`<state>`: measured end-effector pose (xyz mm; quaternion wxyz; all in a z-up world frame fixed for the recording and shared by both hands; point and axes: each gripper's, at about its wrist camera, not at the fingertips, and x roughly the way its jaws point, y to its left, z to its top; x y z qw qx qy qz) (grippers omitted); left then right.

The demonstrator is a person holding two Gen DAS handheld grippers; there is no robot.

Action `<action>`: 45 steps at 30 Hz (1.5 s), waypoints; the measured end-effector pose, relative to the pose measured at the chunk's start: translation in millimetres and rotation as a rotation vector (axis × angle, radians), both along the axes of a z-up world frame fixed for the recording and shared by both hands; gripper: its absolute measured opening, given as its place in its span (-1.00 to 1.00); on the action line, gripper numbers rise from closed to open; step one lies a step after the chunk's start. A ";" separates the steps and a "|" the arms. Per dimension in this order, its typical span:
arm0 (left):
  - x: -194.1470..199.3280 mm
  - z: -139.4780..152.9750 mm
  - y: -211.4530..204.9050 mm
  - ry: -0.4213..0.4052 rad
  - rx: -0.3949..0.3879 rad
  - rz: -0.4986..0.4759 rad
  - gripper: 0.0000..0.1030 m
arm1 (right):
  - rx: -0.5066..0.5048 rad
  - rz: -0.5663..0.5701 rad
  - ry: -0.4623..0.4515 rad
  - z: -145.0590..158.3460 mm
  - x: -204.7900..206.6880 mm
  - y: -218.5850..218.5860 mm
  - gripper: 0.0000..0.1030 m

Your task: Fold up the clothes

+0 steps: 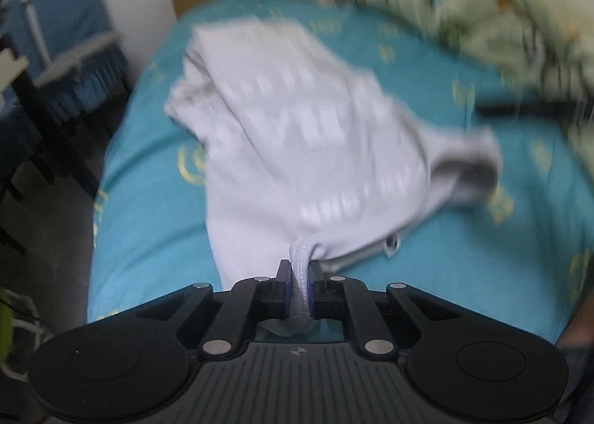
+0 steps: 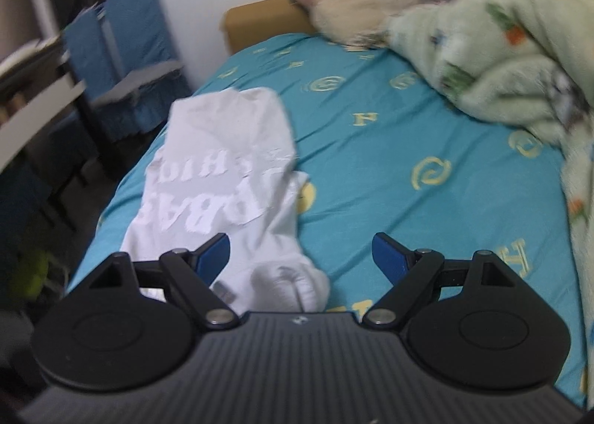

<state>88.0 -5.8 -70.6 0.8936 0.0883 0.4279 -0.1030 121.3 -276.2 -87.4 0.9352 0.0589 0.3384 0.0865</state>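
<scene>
A pale grey garment (image 1: 297, 134) with white lettering lies crumpled on the turquoise bed sheet (image 1: 148, 223). My left gripper (image 1: 300, 275) is shut on a ribbed hem of that garment, and the cloth bunches between the blue pads. In the right wrist view the same garment (image 2: 226, 179) lies along the left side of the bed, its near end bunched under the gripper's body. My right gripper (image 2: 300, 253) hangs open above the sheet (image 2: 371, 171), its left finger (image 2: 213, 253) over the garment, nothing pinched between the pads.
A green fleece blanket (image 2: 519, 64) is heaped at the right of the bed, with a patterned pillow (image 2: 371, 4) against the wooden headboard (image 2: 260, 23). A blue-covered chair (image 2: 122, 64) stands off the left edge, and a dark object (image 1: 527, 108) lies beside the blanket.
</scene>
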 end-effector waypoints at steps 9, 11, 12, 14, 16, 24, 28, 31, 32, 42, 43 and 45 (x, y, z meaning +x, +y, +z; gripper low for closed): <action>-17.2 44.1 17.6 -0.213 -0.166 0.055 -0.83 | -0.219 0.369 -0.160 4.8 -15.9 71.0 0.65; -20.5 47.9 19.9 -0.230 -0.203 0.059 -0.83 | -0.324 0.378 -0.161 -3.0 -13.4 83.8 0.65; -21.6 49.7 20.5 -0.243 -0.212 0.062 -0.83 | -0.383 0.366 -0.156 -8.6 -10.2 88.5 0.65; -23.0 50.5 20.8 -0.267 -0.212 0.069 -0.83 | -0.462 0.288 -0.151 -16.8 -0.6 88.1 0.65; -22.7 49.3 21.6 -0.260 -0.216 0.071 -0.83 | -0.495 0.185 -0.155 -19.6 9.1 81.6 0.65; -21.3 36.8 14.6 -0.232 -0.225 0.073 -0.82 | -0.115 -0.193 -0.334 26.5 -10.9 23.4 0.65; -19.0 30.2 7.5 -0.229 -0.214 0.068 -0.76 | -0.169 -0.179 -0.443 35.3 -28.2 35.3 0.65; -16.6 25.4 -2.5 -0.239 -0.175 0.057 -0.40 | -0.156 -0.168 -0.460 38.3 -29.1 36.6 0.65; -15.8 23.8 -6.2 -0.241 -0.159 0.050 -0.32 | -0.153 -0.169 -0.461 38.8 -28.8 35.8 0.65; -12.5 18.9 6.7 -0.256 -0.068 0.246 0.17 | -0.092 -0.281 -0.422 40.7 -24.3 10.0 0.65; -18.0 26.1 12.4 -0.310 -0.077 0.278 0.26 | -0.083 -0.299 -0.410 40.0 -22.6 5.8 0.65; -29.2 40.3 23.7 -0.417 -0.096 0.342 0.47 | -0.068 -0.319 -0.384 37.2 -19.5 -0.7 0.65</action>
